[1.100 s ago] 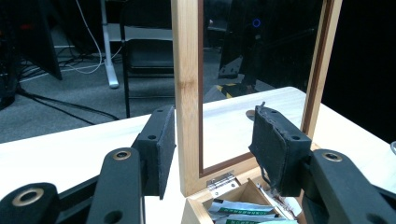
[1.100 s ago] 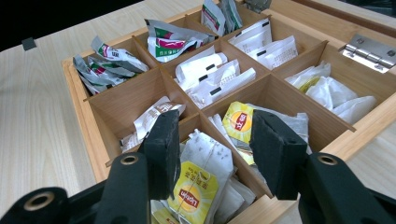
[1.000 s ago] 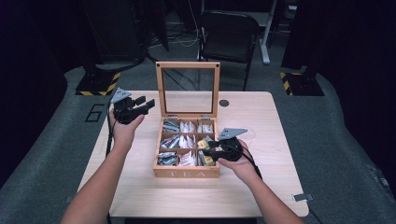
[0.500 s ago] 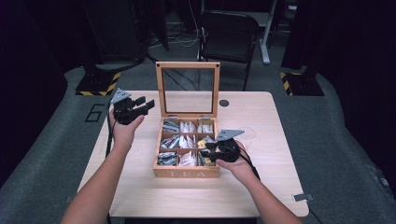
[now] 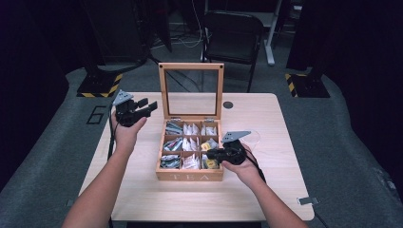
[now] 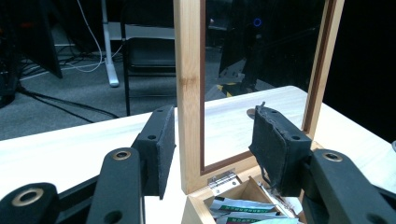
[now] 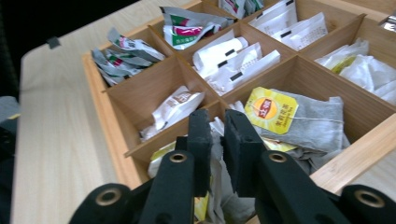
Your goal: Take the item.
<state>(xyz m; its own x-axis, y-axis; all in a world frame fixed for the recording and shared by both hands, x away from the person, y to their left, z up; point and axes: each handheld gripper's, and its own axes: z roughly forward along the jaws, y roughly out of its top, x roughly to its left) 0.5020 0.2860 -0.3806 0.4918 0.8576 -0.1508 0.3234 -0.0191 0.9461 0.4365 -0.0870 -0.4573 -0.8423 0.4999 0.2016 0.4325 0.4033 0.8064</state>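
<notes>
Tea box (image 5: 190, 176): pale bamboo-coloured wood, darker brown inner edge on the lid frame (image 6: 189, 93). Table (image 5: 266, 142): light wood grain. Tea bag (image 7: 303, 123): grey, with a yellow tag (image 7: 272, 110) bearing a red mark. Sachets (image 7: 122, 53): grey with red and green print. Middle sachets (image 7: 229, 58): white with black marks. Both grippers: black.

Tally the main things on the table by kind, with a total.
Open wooden tea box with glass lid: 1
Compartments inside it: 9
Hand-held black claws, left and right: 2
Small dark round disc on the tabletop: 1
Total, compartments aside: 4
</notes>
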